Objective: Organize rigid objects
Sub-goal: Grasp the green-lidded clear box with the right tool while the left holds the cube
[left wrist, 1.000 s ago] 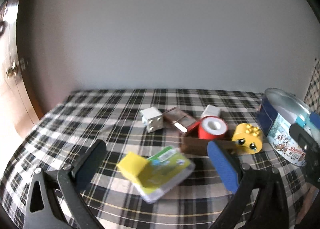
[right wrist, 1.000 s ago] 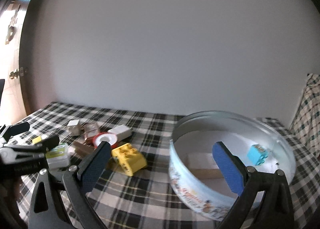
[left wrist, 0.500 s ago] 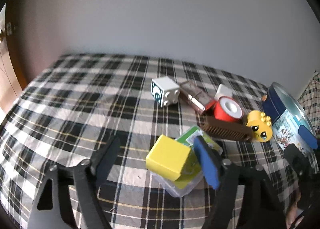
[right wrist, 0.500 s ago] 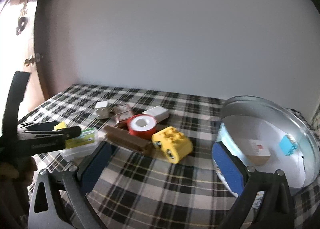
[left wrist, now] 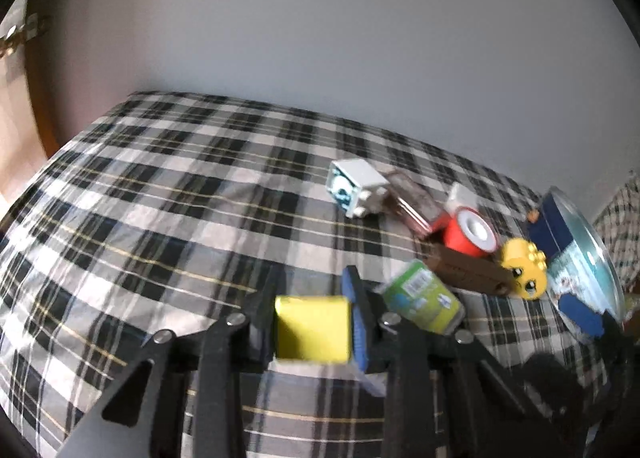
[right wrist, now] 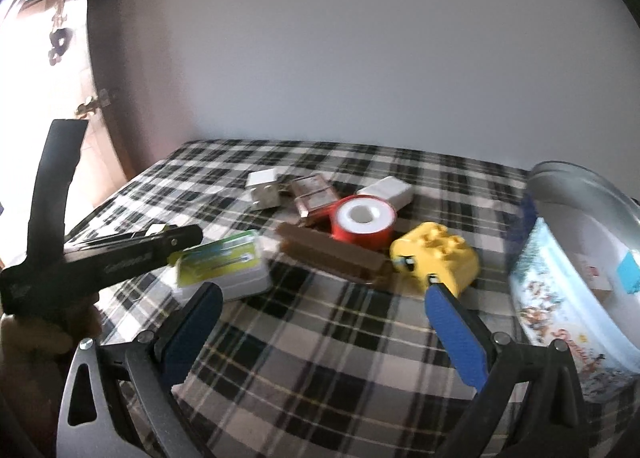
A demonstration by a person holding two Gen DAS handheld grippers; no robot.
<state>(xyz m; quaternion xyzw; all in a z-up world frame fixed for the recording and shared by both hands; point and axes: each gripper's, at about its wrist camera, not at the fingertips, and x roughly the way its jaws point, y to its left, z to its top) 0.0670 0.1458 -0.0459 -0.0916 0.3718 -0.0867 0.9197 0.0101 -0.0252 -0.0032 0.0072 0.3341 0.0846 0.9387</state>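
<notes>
A home room; plaid cloth (right wrist: 320, 338) on the surface, wooden door (left wrist: 16, 138), plain wall (right wrist: 360, 58).

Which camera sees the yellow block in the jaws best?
The left wrist view: the yellow block fills the middle, squeezed between the left gripper jaws. The right wrist view shows only a yellow sliver behind that gripper's finger.
</notes>
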